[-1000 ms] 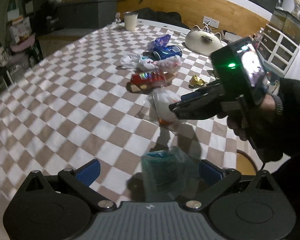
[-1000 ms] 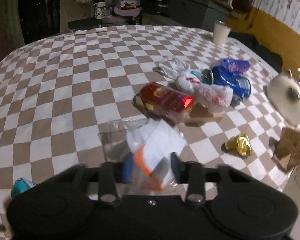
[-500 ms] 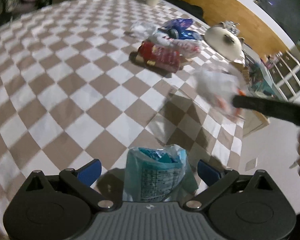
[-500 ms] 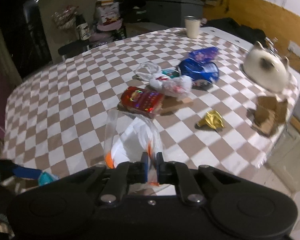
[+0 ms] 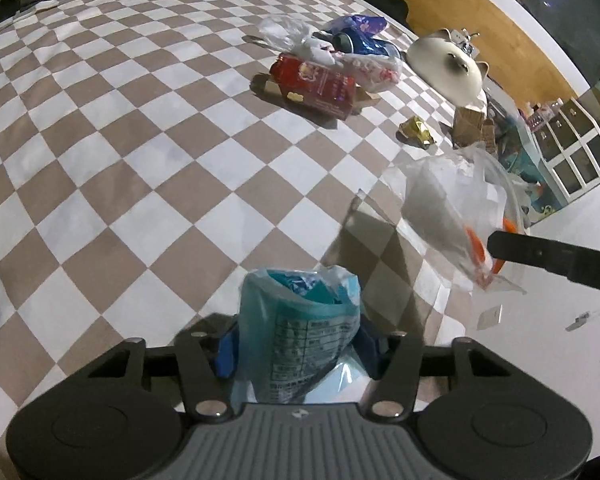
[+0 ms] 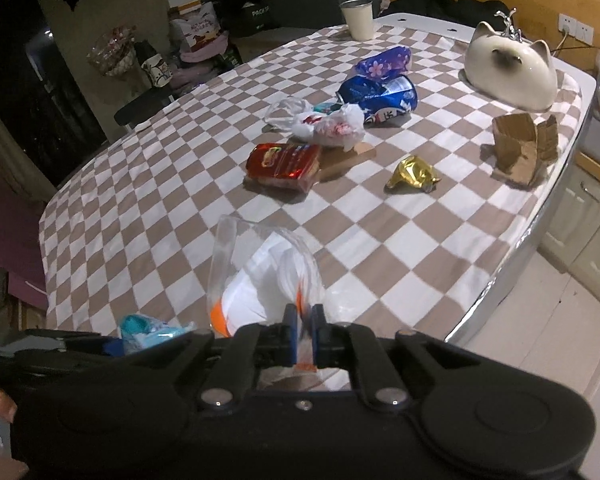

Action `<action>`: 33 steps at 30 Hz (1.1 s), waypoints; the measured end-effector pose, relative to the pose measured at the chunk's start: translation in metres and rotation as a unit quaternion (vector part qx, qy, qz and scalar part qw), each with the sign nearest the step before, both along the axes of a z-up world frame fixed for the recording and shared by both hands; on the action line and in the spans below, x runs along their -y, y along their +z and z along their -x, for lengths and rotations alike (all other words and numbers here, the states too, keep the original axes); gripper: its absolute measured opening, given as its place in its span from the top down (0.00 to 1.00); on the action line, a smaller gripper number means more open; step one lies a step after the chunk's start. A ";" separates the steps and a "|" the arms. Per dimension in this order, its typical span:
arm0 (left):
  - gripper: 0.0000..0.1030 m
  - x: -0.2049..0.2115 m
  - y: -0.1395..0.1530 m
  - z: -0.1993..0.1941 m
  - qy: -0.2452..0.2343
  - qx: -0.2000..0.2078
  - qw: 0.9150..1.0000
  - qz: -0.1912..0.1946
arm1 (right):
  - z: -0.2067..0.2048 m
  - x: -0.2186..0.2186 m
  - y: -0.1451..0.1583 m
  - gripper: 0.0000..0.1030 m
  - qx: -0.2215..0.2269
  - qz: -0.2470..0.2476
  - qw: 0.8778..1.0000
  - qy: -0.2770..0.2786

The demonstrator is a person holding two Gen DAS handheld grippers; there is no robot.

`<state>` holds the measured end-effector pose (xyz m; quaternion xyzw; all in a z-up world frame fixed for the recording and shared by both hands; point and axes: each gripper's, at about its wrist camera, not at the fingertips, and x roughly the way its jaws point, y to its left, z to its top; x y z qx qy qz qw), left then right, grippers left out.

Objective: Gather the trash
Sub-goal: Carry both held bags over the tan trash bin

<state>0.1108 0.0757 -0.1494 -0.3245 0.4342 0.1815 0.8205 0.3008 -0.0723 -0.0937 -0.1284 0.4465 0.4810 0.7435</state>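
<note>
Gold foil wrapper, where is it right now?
The gold foil wrapper lies loose on the checked tablecloth, between the red packet and the torn cardboard piece, in the right wrist view.

Your left wrist camera sits just behind the left claw (image 5: 298,346) and looks steeply down and forward across the checkered table (image 5: 100,168), close to its near edge. Your right wrist camera rides behind the right claw (image 6: 305,332), a little higher, facing the same table (image 6: 380,232) toward the far wall. Both views share the red packet (image 5: 314,86) (image 6: 284,162), the gold wrapper (image 5: 416,132) (image 6: 414,172) and the cat-shaped lamp (image 5: 446,66) (image 6: 510,70). Each view also catches the other claw at its edge.
</note>
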 end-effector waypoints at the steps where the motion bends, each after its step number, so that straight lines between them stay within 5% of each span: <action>1: 0.45 0.001 0.003 0.001 -0.001 0.001 1.000 -0.002 | 0.002 0.000 0.000 0.93 -0.001 0.001 1.000 0.000; 20: 0.45 -0.005 0.097 0.062 0.017 0.055 0.991 -0.124 | 0.070 0.021 0.032 0.94 0.029 -0.022 0.995 -0.090; 33: 0.45 0.006 0.129 0.093 -0.040 0.079 0.982 -0.168 | 0.135 0.054 0.062 0.95 0.063 -0.040 0.982 -0.174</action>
